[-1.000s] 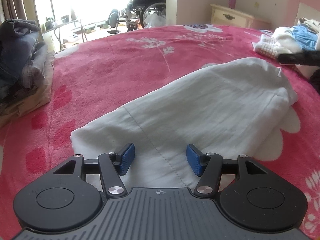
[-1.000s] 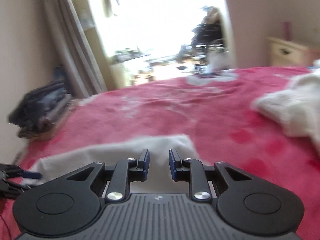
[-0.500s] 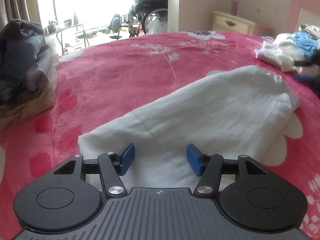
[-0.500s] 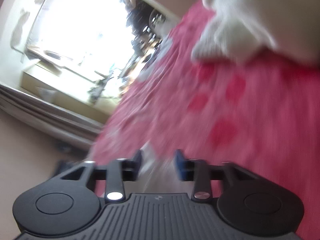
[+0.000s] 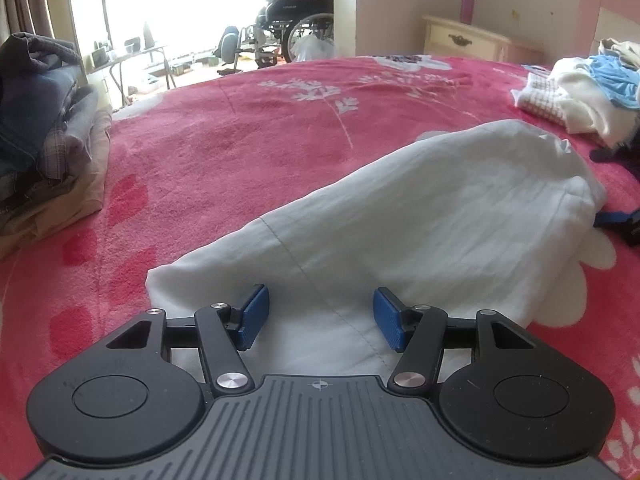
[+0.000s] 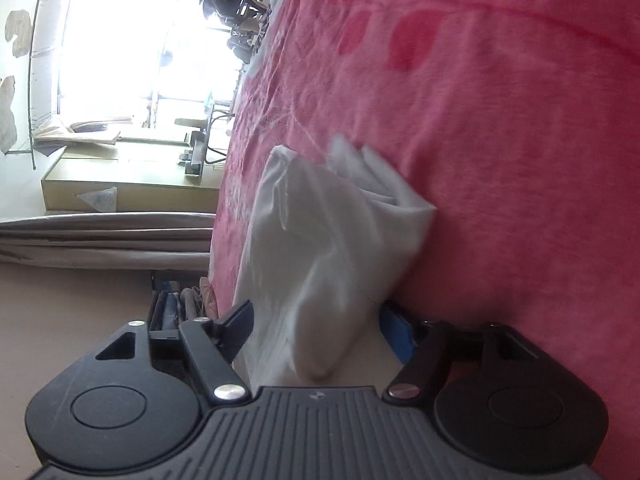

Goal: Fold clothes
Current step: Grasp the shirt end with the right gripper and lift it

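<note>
On the bed (image 5: pixel 248 128), the folded garment (image 5: pixel 420 216) runs from 6 o'clock out toward 2 o'clock. A clothes stack (image 5: pixel 44 128) sits at 9 o'clock, a loose heap (image 5: pixel 580 92) at 2 o'clock, and a nightstand (image 5: pixel 464 40) behind at 1 o'clock.

The left gripper (image 5: pixel 320 316) is showing a black ribbed body with a small crosshair mark at 12 o'clock, round caps at 9 and 3 o'clock, silver screws, and blue ridged fingers (image 5: pixel 252 316). The right gripper (image 6: pixel 316 328) is looking identical.
</note>
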A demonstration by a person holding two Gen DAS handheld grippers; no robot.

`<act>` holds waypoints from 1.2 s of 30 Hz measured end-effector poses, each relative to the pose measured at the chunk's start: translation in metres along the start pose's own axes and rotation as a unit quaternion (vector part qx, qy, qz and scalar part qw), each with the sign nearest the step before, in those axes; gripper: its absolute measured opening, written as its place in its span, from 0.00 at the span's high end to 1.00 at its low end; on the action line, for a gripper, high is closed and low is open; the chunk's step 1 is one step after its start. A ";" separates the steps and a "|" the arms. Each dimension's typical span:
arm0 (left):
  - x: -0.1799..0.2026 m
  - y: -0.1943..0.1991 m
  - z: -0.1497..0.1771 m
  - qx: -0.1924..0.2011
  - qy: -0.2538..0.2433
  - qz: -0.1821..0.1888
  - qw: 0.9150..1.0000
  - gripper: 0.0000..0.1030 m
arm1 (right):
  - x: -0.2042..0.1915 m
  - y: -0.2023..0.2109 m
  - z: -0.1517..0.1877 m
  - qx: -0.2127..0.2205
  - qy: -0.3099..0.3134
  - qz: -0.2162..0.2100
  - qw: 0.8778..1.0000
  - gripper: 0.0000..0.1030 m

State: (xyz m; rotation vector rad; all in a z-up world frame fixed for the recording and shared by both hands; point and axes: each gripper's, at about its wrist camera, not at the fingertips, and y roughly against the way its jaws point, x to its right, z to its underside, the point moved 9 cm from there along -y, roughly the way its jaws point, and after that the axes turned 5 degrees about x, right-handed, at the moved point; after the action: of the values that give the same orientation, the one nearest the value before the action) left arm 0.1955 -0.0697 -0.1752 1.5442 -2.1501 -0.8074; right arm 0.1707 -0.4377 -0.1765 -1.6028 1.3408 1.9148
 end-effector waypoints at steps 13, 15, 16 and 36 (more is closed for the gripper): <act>0.000 -0.003 0.002 0.001 -0.001 -0.002 1.000 0.42 | -0.008 -0.026 -0.008 0.076 0.004 0.013 0.997 0.28; 0.000 -0.003 0.002 0.002 -0.002 -0.002 1.000 0.42 | -0.010 -0.031 -0.010 0.088 0.013 0.019 0.996 0.30; 0.000 -0.003 0.002 0.003 -0.003 -0.002 1.000 0.42 | -0.011 -0.034 -0.011 0.093 0.017 0.019 0.995 0.30; 0.029 0.003 -0.062 0.078 0.034 0.009 0.996 0.42 | -0.043 -0.046 -0.025 0.120 0.137 0.024 0.983 0.91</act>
State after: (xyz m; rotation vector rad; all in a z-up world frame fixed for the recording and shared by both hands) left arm 0.2208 -0.1105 -0.1264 1.6008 -2.2193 -0.5832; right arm 0.2337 -0.4203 -0.1578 -1.7671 1.6615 1.5264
